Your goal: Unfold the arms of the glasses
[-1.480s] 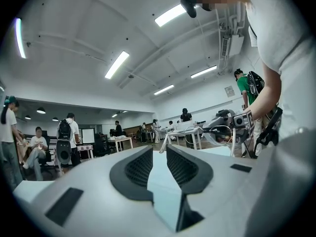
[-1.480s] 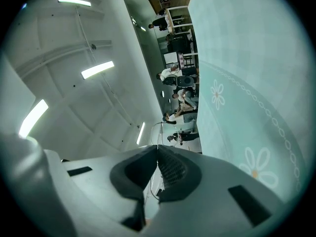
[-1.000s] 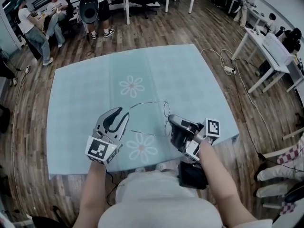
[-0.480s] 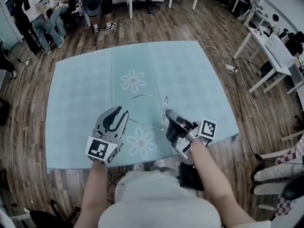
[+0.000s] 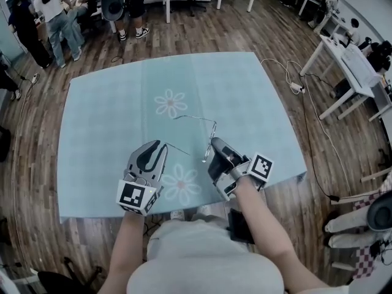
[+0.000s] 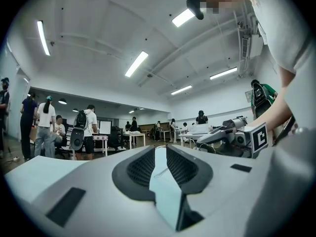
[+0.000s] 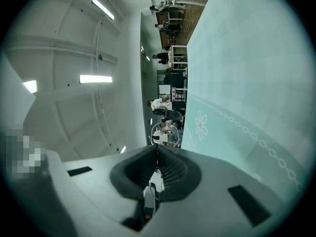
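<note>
The thin wire-framed glasses hang just above the pale blue tablecloth. My right gripper is shut on their front; in the right gripper view a lens shows just past the jaw tips. One arm runs far left from the front. The other arm reaches toward my left gripper. In the left gripper view that wire arm lies in the gap between the jaws, which are closing with room still on both sides. The right gripper shows at that view's right.
Daisy prints mark the cloth. The table's front edge is close under my hands. On the wooden floor, a cable and power strip lie to the right near white desks. People and chairs are at the far left.
The right gripper has brought the glasses nearer and to the left. The near arm's tip now lies between the left jaws, and the left gripper has shifted slightly right.
</note>
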Motion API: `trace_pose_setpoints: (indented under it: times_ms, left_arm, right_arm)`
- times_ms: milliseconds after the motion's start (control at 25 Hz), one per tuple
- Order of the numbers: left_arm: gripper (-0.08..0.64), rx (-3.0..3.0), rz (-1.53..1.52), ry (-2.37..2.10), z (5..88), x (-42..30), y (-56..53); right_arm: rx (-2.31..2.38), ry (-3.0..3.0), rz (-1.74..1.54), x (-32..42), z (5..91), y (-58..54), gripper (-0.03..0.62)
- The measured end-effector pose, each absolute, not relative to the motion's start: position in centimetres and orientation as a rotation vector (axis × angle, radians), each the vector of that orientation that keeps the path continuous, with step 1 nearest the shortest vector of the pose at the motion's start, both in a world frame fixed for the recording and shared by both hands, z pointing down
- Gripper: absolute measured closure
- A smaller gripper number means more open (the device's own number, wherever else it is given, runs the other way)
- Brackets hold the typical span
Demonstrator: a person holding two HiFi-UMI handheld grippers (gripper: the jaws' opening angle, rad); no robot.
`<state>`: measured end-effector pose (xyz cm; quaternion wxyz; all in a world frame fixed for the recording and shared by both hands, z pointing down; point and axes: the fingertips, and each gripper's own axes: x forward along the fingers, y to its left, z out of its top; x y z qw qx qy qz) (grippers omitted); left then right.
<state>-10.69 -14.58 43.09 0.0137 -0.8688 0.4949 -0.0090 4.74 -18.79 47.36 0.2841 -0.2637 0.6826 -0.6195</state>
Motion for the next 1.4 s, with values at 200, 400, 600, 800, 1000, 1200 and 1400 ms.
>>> trace_pose_setpoints:
  times_ms: [200,400,600,800,1000,1200,1400]
  left_arm:
    - [0.503,-2.686,-0.030,1.576,43.1,-10.6,-14.9]
    - [0.536,-2.652,-0.046,1.628,43.1,-10.7,-15.4]
    - [0.551,-2.647,-0.070,1.632,43.2,-9.9,-15.6]
    - [0.552,-2.628,-0.080,1.672,43.4,-9.8,-15.3]
    - [0.552,-2.630,-0.042,1.707,43.5,-9.6,-15.1]
    - [0.552,-2.638,-0.023,1.699,43.3,-8.5,-14.7]
    - [0.552,-2.628,-0.018,1.719,43.4,-8.2,-14.4]
  right_arm:
    - [-0.760,1.784,-1.615,4.9,47.1,-19.2,0.581]
    - [-0.802,1.764,-1.581,4.6,46.9,-19.2,0.581]
    - [-0.840,1.732,-1.505,4.8,46.5,-19.4,0.581]
    - [-0.847,1.713,-1.464,4.5,46.3,-18.7,0.581]
    - [-0.837,1.695,-1.437,4.4,46.5,-18.2,0.581]
    - [-0.838,1.693,-1.411,4.6,46.2,-18.1,0.581]
    - [-0.860,1.678,-1.399,4.8,46.5,-18.2,0.581]
